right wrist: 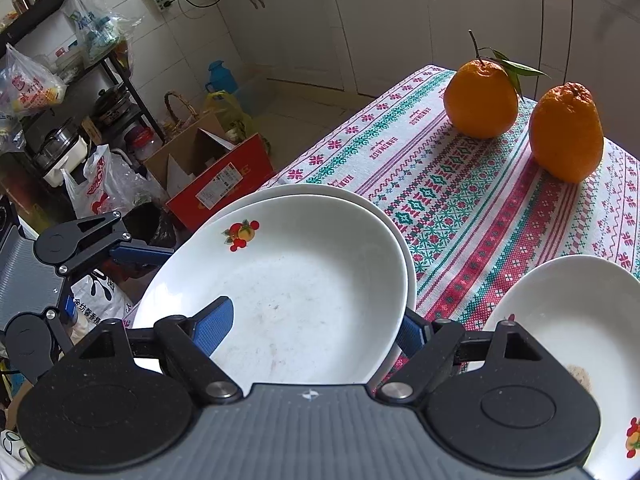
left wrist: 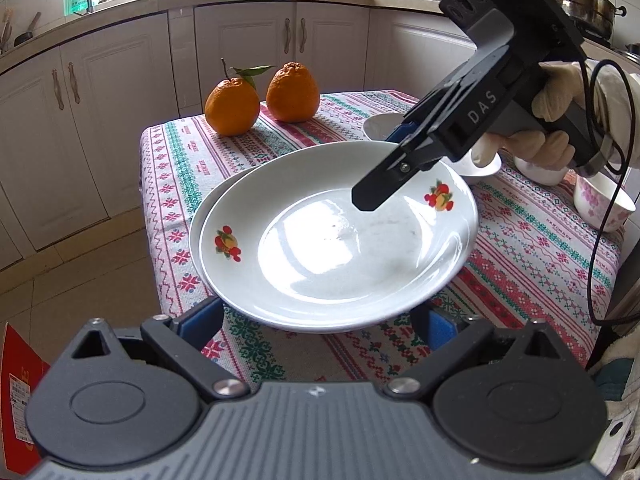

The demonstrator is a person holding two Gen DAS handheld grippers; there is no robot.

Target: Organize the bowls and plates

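Note:
A white plate with fruit decals (left wrist: 328, 248) (right wrist: 304, 264) lies nested, slightly offset, on a second white plate (left wrist: 196, 216) (right wrist: 376, 208) on the patterned tablecloth (left wrist: 520, 248). My right gripper (left wrist: 380, 164) (right wrist: 314, 328) reaches in from the upper right of the left wrist view and is shut on the top plate's far rim, one blue pad (right wrist: 216, 324) inside the dish and the other under the rim. My left gripper (left wrist: 320, 322) (right wrist: 108, 280) stands wide open at the opposite rim, its pads (left wrist: 204, 318) beside the plate and not pressing it.
Two oranges (left wrist: 264, 100) (right wrist: 520, 116) stand at the table's far end. A third decorated plate (right wrist: 568, 332) lies to the right. Several small bowls (left wrist: 600, 204) sit behind a gloved hand (left wrist: 556, 92). Boxes and bags (right wrist: 216, 176) crowd the floor past the table's edge.

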